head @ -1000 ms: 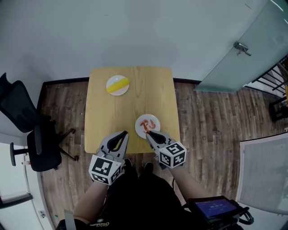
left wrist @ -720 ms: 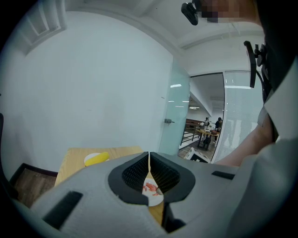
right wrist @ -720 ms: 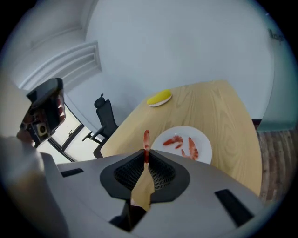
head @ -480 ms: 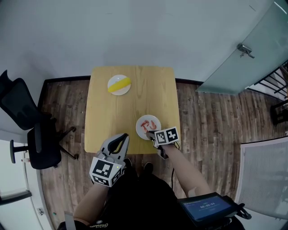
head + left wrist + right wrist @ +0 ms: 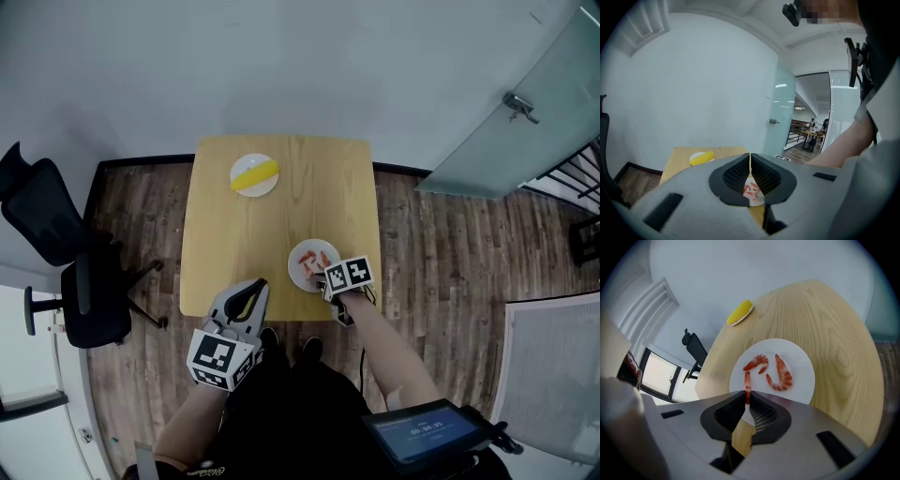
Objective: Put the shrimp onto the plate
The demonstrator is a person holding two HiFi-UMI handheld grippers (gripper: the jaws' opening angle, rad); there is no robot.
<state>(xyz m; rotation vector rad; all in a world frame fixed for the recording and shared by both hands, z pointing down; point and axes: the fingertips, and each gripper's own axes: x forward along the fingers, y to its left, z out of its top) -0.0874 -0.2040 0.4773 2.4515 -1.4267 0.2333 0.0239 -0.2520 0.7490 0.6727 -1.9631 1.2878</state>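
Note:
A white plate (image 5: pixel 802 380) sits at the table's near right (image 5: pixel 302 277), and two orange shrimp (image 5: pixel 780 374) lie curled on it. My right gripper (image 5: pixel 747 402) is shut on the tail end of a third shrimp (image 5: pixel 747 384), whose body reaches out over the plate's near rim. In the head view the right gripper (image 5: pixel 319 278) is at the plate's near edge. My left gripper (image 5: pixel 251 287) hovers at the table's front edge, left of the plate, shut with nothing in it (image 5: pixel 750 161).
A second white plate with a yellow corn cob (image 5: pixel 255 174) stands at the table's far left. The square wooden table (image 5: pixel 244 234) is against a white wall. A black office chair (image 5: pixel 66 281) is to the left, a glass door (image 5: pixel 525 103) to the right.
My right gripper has moved forward and tipped down onto the plate's near edge with the shrimp in it. The left gripper has stayed in place.

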